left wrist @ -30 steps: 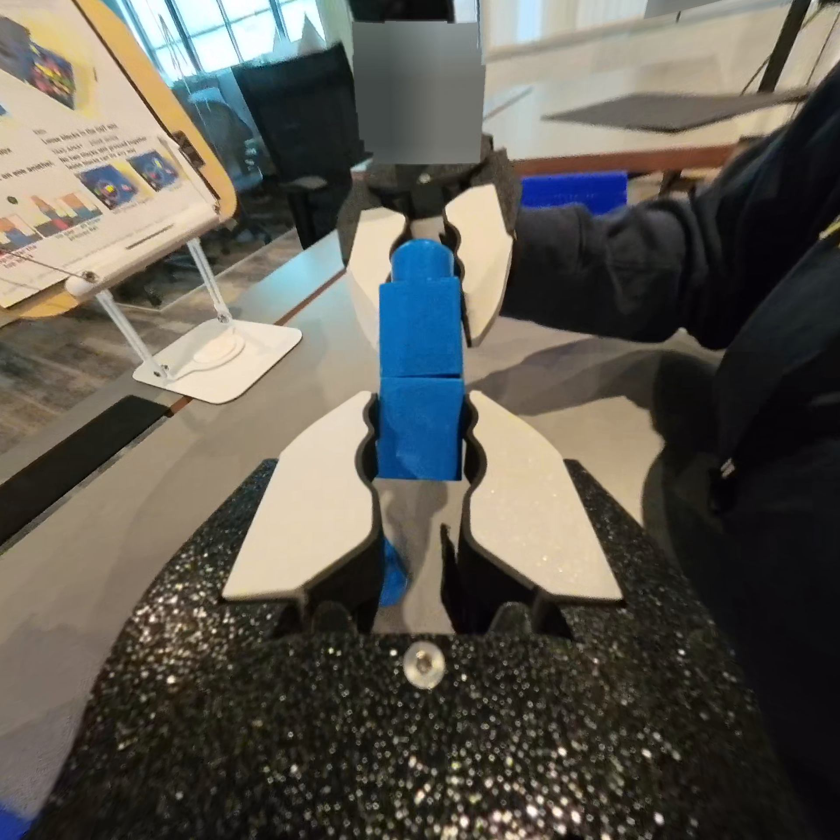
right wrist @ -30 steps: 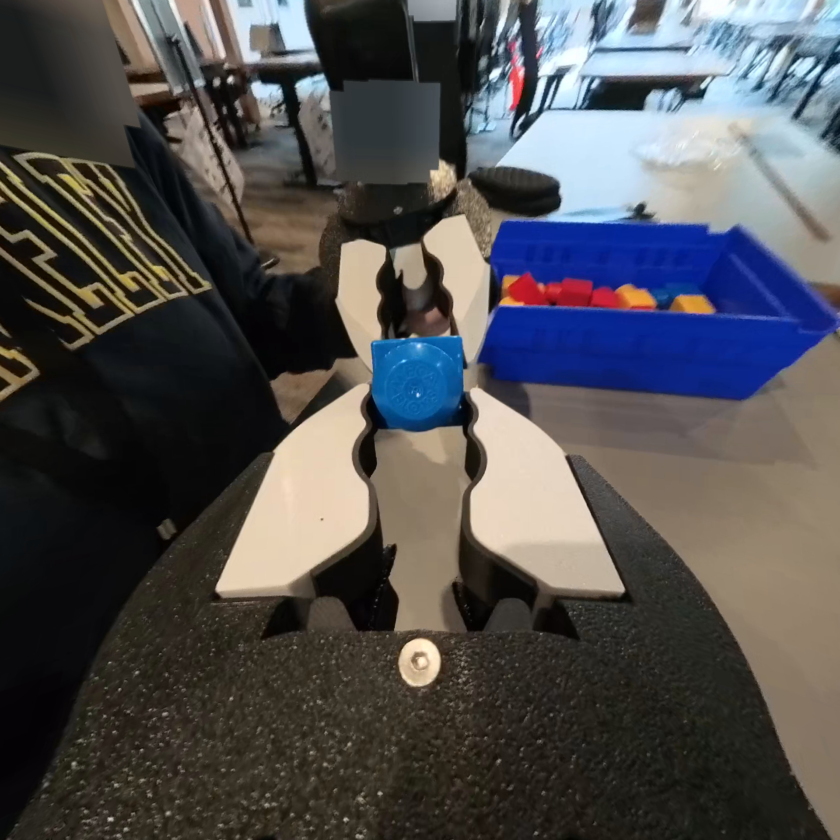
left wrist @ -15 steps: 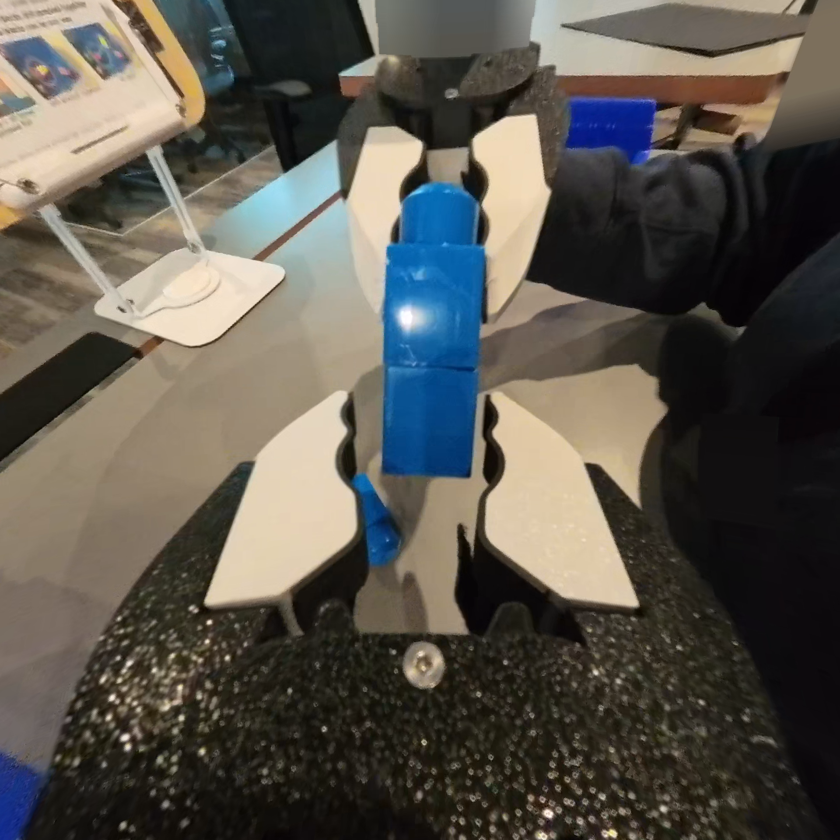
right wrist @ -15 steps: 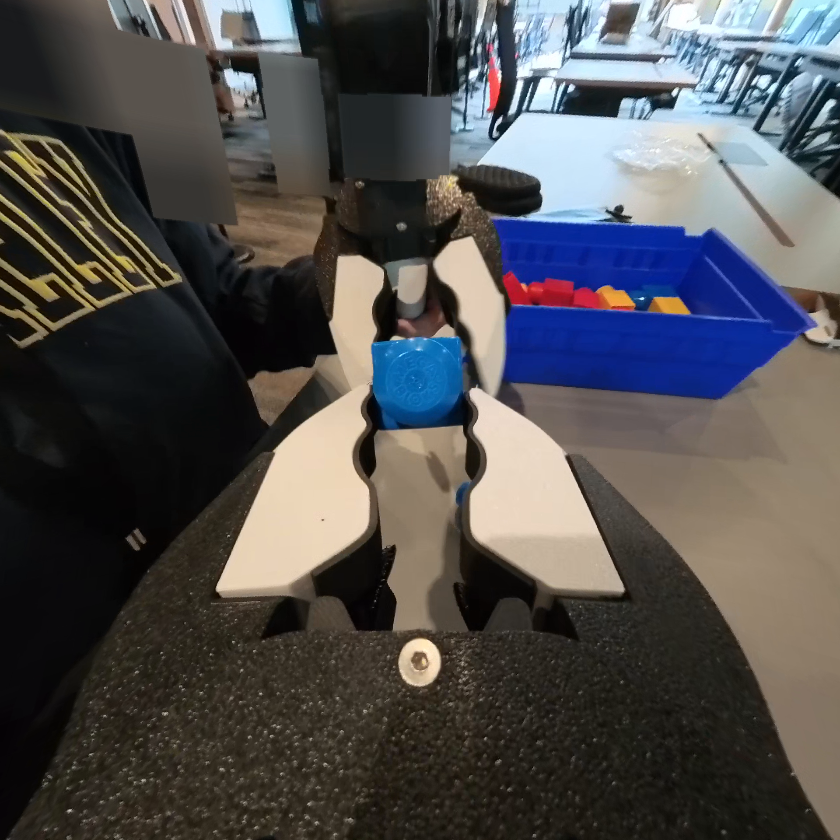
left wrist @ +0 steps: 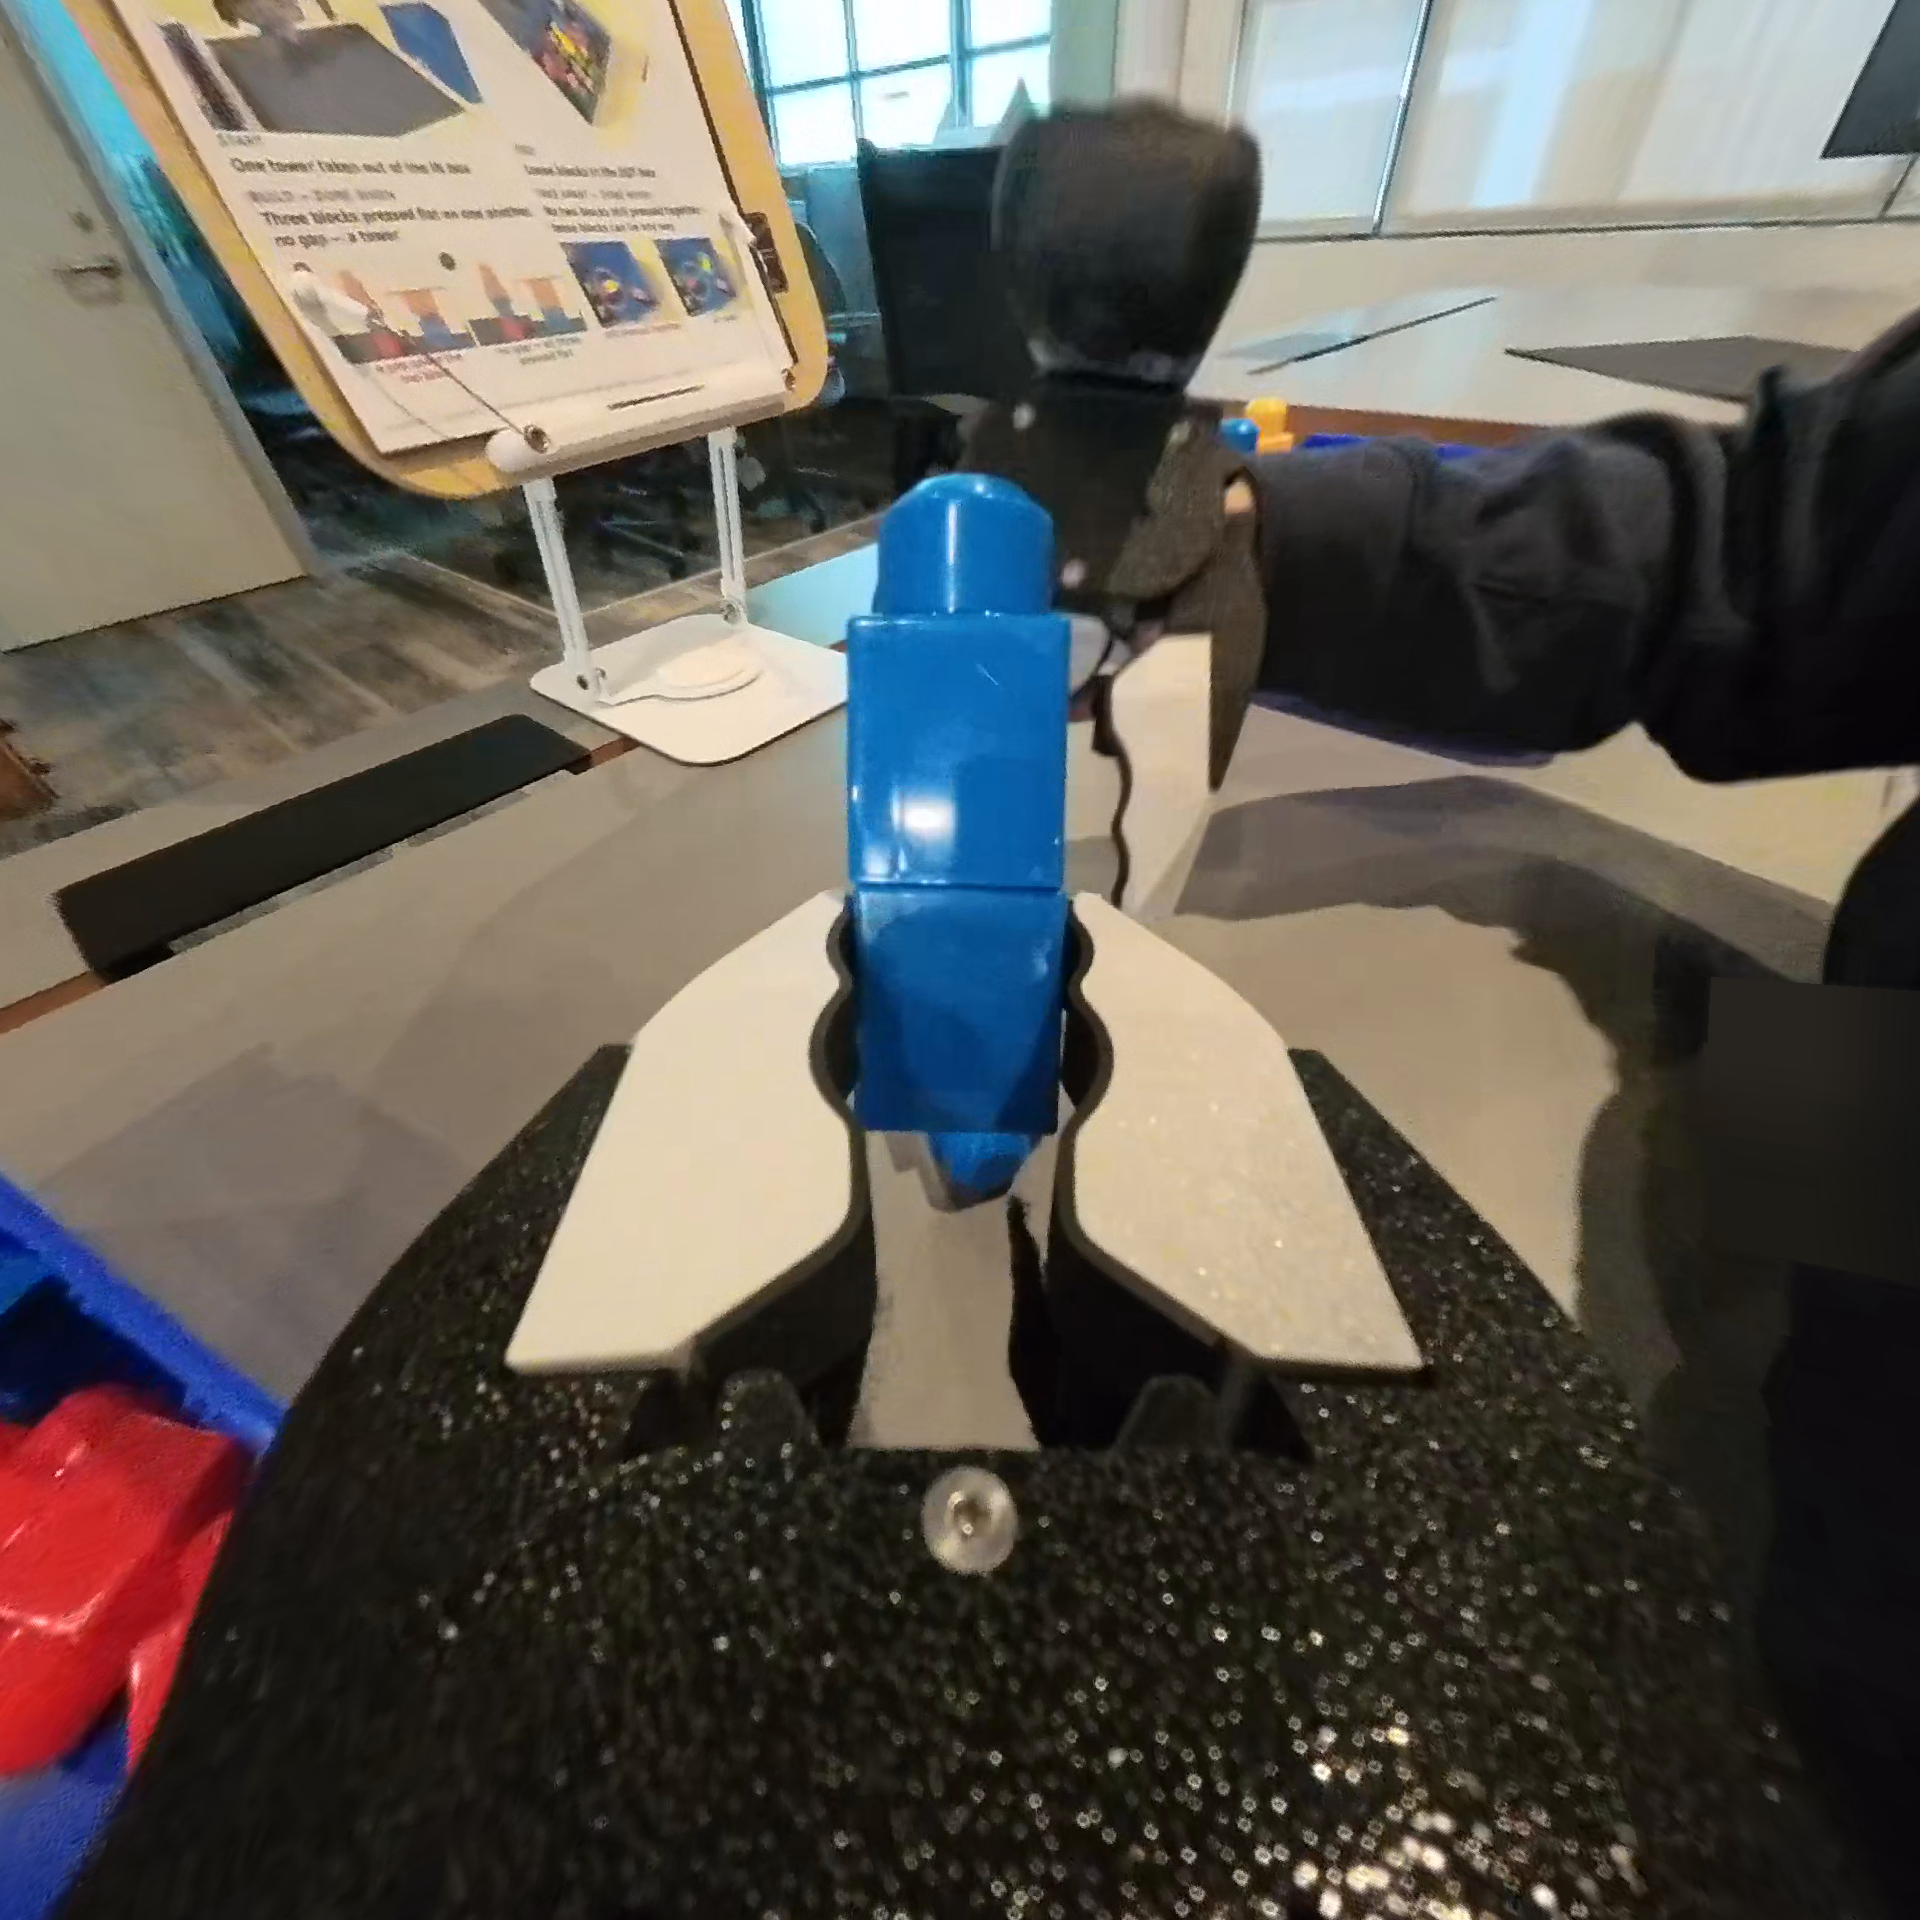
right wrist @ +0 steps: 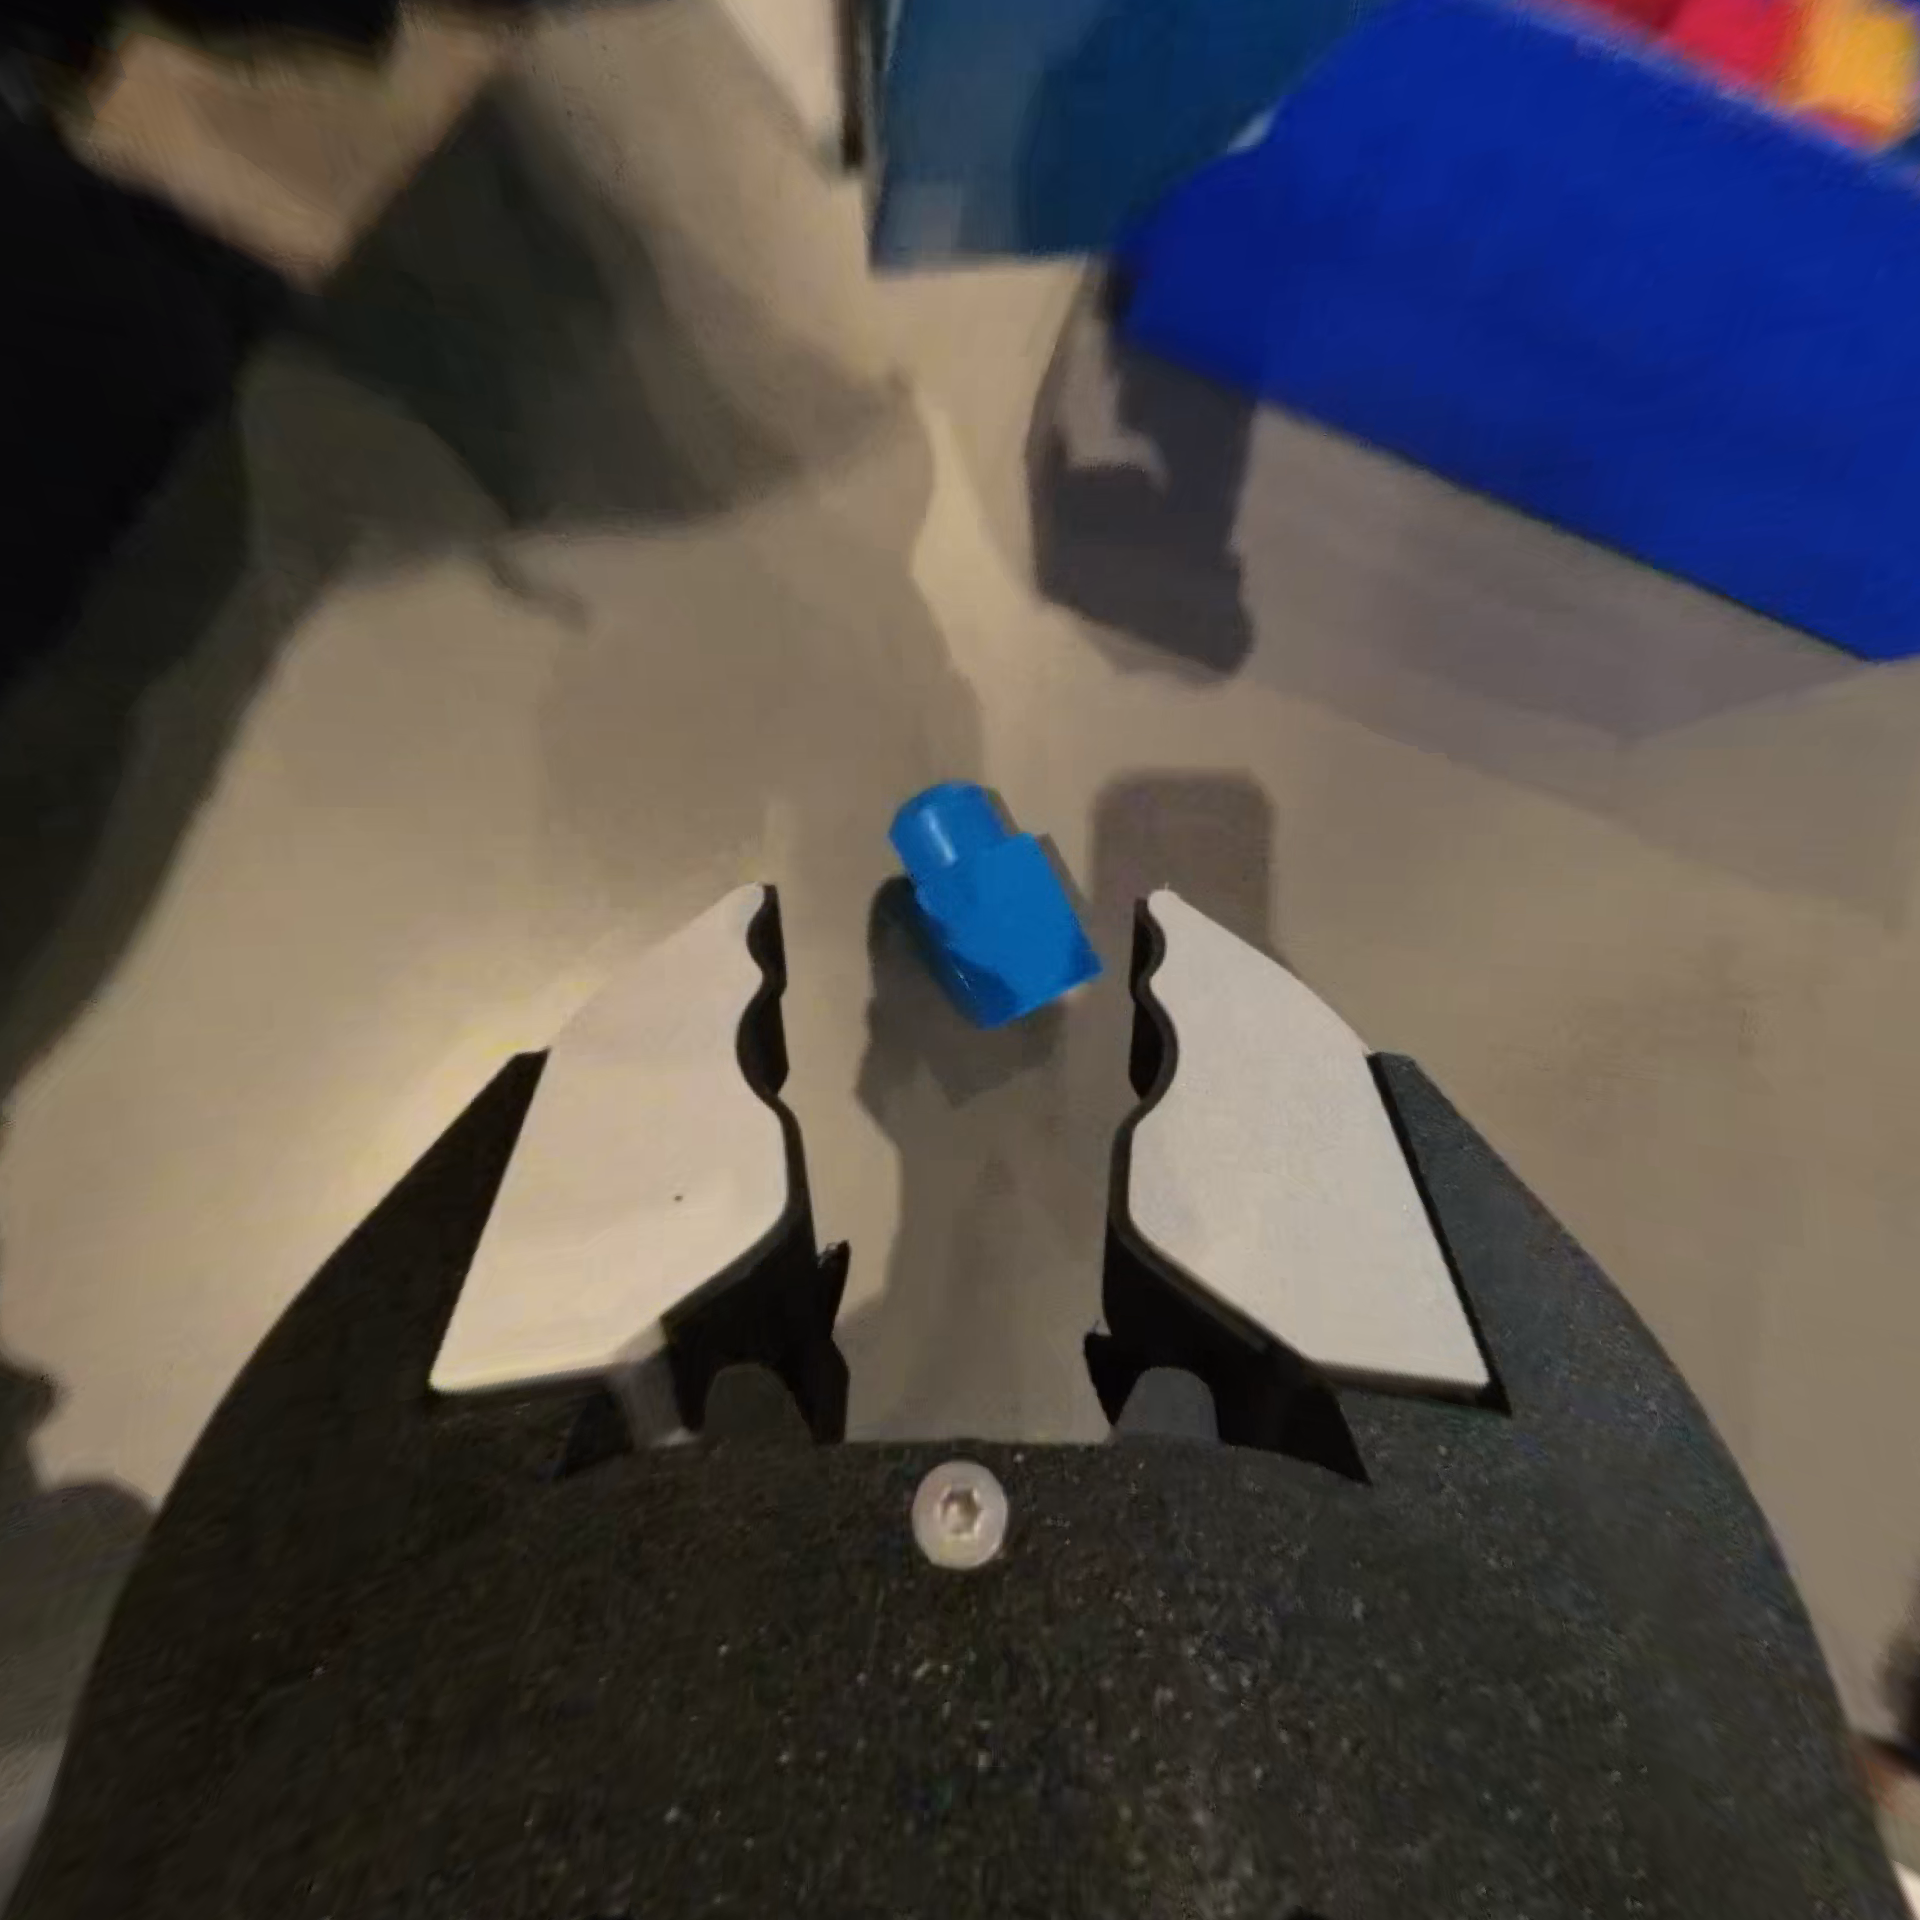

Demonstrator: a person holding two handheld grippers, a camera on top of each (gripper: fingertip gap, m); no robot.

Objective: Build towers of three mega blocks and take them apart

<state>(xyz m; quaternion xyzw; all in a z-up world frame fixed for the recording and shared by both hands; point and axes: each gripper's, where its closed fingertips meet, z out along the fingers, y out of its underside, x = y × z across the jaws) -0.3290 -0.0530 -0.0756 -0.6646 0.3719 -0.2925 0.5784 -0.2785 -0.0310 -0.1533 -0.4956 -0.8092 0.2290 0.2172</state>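
My left gripper (left wrist: 958, 914) is shut on the lower block of a stack of two blue mega blocks (left wrist: 956, 769). It holds the stack upright above the grey table (left wrist: 416, 987), stud at the top. My right gripper (right wrist: 961, 896) is open and points down at the table. A single blue block (right wrist: 997, 925) lies on its side on the table below its spread fingers (right wrist: 644, 1122), and neither pad touches it. A bit of that loose block shows under the stack in the left wrist view (left wrist: 971, 1164). The right gripper also appears there as a blurred black body (left wrist: 1122, 312), off the stack.
A blue bin (right wrist: 1558, 312) with red and orange blocks stands at the far right of the right wrist view. Another blue bin edge (left wrist: 104, 1309) with red blocks (left wrist: 94, 1486) is at the left wrist view's lower left. An instruction board on a white stand (left wrist: 499, 208) stands behind. A person's dark sleeve (left wrist: 1558, 592) reaches in from the right.
My left pads opened briefly and came together again on the stack's lower block. My right gripper let go of the upper block, opened, and swung down over the loose blue block on the table.
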